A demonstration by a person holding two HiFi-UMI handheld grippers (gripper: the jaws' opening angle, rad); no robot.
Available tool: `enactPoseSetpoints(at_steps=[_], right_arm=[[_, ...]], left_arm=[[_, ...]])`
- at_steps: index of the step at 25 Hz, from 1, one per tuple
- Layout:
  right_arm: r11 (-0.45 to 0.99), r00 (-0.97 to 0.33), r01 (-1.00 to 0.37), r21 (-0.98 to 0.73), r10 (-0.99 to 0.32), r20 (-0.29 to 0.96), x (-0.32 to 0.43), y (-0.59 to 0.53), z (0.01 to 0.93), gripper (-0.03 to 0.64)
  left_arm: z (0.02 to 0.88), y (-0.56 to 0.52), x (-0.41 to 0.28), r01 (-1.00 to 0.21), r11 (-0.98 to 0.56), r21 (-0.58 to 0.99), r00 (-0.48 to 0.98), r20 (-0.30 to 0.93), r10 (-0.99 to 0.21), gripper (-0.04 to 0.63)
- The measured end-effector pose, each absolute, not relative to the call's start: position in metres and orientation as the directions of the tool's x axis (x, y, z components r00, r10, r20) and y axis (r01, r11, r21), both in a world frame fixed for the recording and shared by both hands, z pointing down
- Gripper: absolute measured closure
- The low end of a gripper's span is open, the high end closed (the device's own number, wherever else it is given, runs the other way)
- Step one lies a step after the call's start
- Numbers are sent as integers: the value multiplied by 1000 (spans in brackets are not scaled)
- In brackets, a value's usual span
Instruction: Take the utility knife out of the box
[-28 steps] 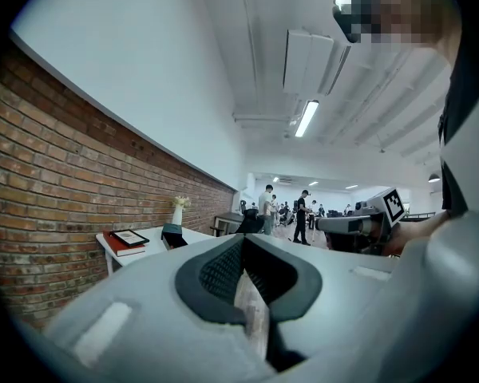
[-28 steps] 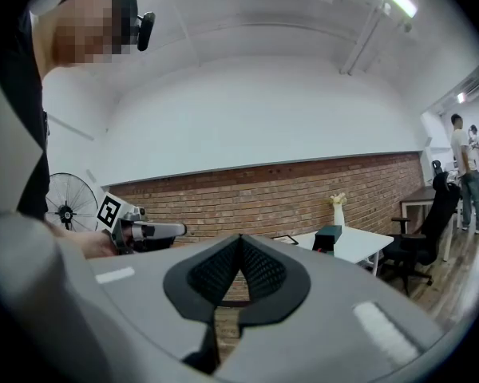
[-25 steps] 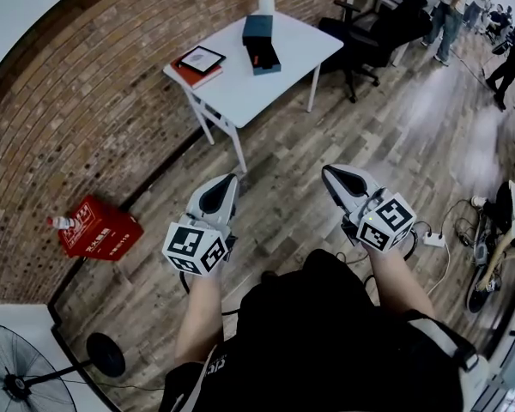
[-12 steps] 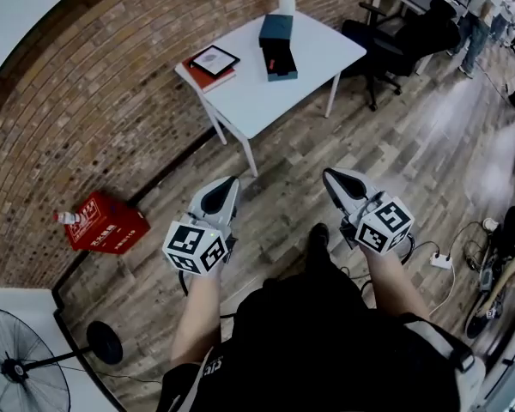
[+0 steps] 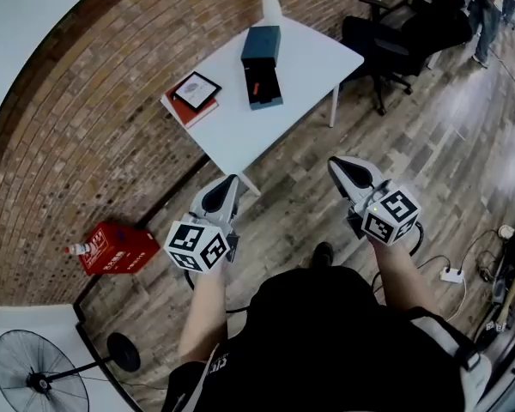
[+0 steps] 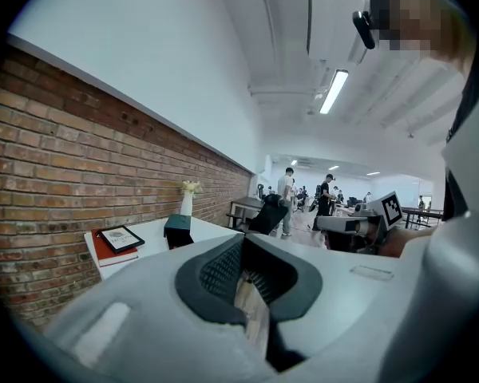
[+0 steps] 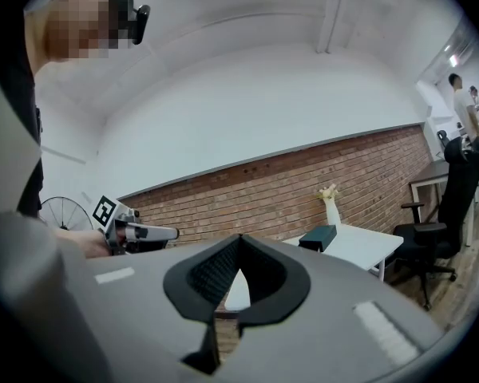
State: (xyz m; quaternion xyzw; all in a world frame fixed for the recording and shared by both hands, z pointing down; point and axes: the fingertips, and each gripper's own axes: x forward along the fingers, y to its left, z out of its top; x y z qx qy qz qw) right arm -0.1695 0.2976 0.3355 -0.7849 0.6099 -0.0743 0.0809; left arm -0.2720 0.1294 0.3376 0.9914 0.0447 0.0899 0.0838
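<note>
White table [image 5: 305, 58] is seen well ahead of the left claw [image 5: 229, 180] and right claw [image 5: 335, 163], carrying the dark open box [image 5: 269, 82] with an orange item [image 5: 256, 87] inside. Both claws are pressed together, nothing pinched.

White table [image 5: 313, 58] holds box [image 5: 270, 90], vase [image 5: 271, 7] and red book [image 5: 178, 110] (tablet [image 5: 196, 90] on top).

Bare wooden floor [image 5: 300, 200] runs up to the white tabletop [image 5: 305, 58], whose near corner is free. A teal box [image 5: 261, 43], red book [image 5: 178, 110] and vase [image 5: 272, 9] crowd its brick-wall side. An office chair [image 5: 386, 33] stands close on the right.
</note>
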Motion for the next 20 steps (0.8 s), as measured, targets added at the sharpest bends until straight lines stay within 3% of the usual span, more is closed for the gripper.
enactPoseSetpoints(at_steps=[9, 20], right_arm=[[-295, 287, -925, -238, -956, 67, -89, 342, 351, 615], [-338, 314, -911, -236, -940, 133, -40, 340, 372, 615]], left_arm=[[347, 154, -178, 96, -977, 192, 970, 202, 135, 589], [375, 139, -104, 122, -961, 246, 961, 214, 177, 589]])
